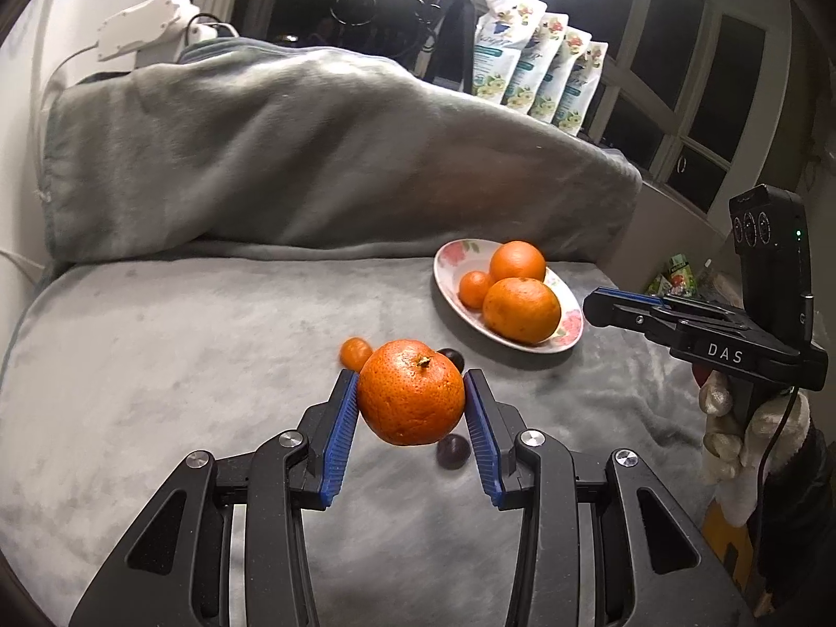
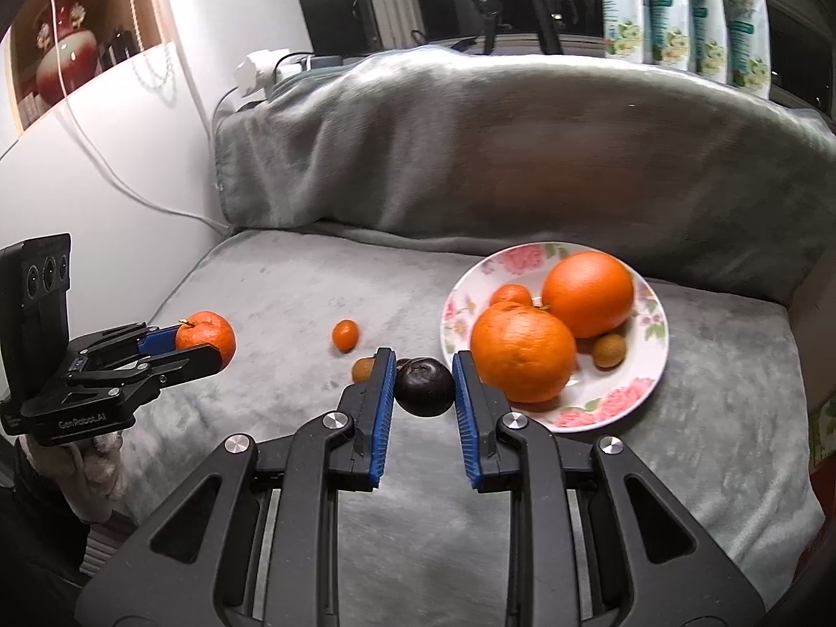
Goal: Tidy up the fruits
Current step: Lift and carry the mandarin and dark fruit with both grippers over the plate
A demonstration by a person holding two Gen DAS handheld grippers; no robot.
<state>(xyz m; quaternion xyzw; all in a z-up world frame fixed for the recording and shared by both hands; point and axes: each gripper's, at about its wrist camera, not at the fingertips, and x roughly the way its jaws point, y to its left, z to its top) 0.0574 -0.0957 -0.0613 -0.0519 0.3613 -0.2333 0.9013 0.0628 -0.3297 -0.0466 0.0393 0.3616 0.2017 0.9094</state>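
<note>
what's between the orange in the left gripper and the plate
Nothing visible blocks it. The left gripper holds the orange above the grey blanket; the floral plate, already holding fruit, lies beyond to its right.

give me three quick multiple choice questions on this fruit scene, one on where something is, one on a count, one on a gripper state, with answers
1. Where is the flowered plate?
A. on the grey blanket
B. on the windowsill
C. on the floor

2. How many fruits lie on the plate in the right wrist view?
A. one
B. four
C. seven

3. What is the left gripper doing?
A. hanging open and empty
B. clamped on an orange
C. clamped on the plate

Answers:
1 A, the plate rests on the grey blanket.
2 B, two big oranges, one small orange fruit and one small brown fruit.
3 B, both blue pads press the sides of the orange.
</note>
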